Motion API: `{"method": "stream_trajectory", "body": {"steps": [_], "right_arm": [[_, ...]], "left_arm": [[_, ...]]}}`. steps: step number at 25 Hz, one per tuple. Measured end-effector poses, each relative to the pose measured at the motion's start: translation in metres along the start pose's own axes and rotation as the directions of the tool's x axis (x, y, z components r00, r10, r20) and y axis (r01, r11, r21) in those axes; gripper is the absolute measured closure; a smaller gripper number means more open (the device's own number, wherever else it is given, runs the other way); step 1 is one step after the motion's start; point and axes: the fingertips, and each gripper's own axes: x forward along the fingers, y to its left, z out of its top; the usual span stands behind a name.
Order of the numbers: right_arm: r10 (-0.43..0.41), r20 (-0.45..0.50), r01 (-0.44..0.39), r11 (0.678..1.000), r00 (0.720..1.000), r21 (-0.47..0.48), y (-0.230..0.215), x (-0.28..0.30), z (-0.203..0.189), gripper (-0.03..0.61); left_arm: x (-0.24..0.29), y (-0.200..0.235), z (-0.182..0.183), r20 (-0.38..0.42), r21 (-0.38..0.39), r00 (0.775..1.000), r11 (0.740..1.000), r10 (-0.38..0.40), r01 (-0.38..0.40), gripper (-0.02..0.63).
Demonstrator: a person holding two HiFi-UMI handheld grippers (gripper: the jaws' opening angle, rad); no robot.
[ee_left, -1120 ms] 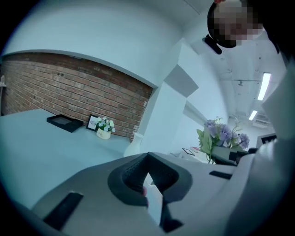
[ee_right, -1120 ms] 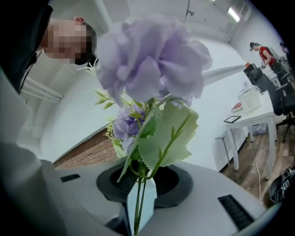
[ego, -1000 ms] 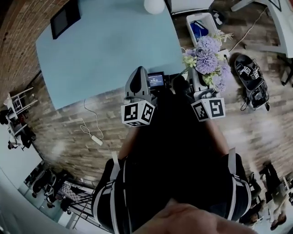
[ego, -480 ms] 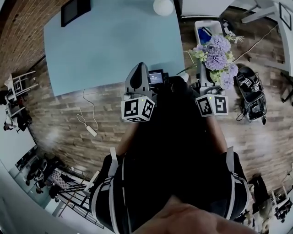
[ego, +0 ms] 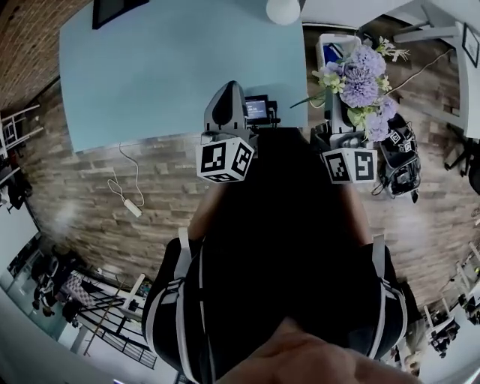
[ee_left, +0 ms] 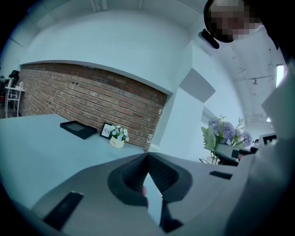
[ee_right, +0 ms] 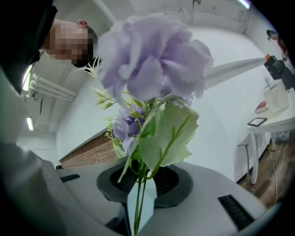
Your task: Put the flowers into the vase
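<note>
Though the flowers (ego: 361, 81) are firmly gripped, the real end of the task is not yet reached: no stem is in any vase. The right gripper (ee_right: 143, 171) is clamped on the thin green stems, with the purple heads and leaves standing up beyond its jaws. It holds the bunch just beside the right edge of the table (ego: 165, 67). The left gripper (ee_left: 148, 156) carries nothing. Its pads meet at the tips, and it points across the table top. A white round thing (ego: 283, 9) sits at the table's far edge (probably the vase, though only part of it shows). What is left, by my reading, is to bring the bunch over to it, lower the stems into its mouth, and let go.
</note>
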Motion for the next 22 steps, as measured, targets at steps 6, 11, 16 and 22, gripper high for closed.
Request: {"method": "stream_trajectory", "body": {"steps": [6,11,16,22], "right_arm": [[0.041,0.039,-0.035,0.990,0.998,-0.139,0.025,0.041,0.015,0.485],[-0.017,0.030,0.022,0.981,0.999,-0.194,0.037,0.074,0.013,0.485],[-0.048,0.044,0.057,0.967,0.998,-0.250,0.034,0.096,0.023,0.485],[-0.015,0.101,0.042,0.962,0.995,-0.270,0.026,0.129,0.065,0.485]], "left_arm": [[0.021,0.034,0.017,0.016,-0.064,1.000,0.998,-0.009,0.010,0.600],[0.038,0.069,0.017,-0.022,-0.117,0.999,0.992,-0.049,0.046,0.600],[0.058,0.073,0.013,-0.058,-0.121,0.993,0.988,-0.107,0.100,0.600],[0.071,0.075,0.019,-0.048,-0.132,0.994,0.988,-0.093,0.086,0.600]]}}
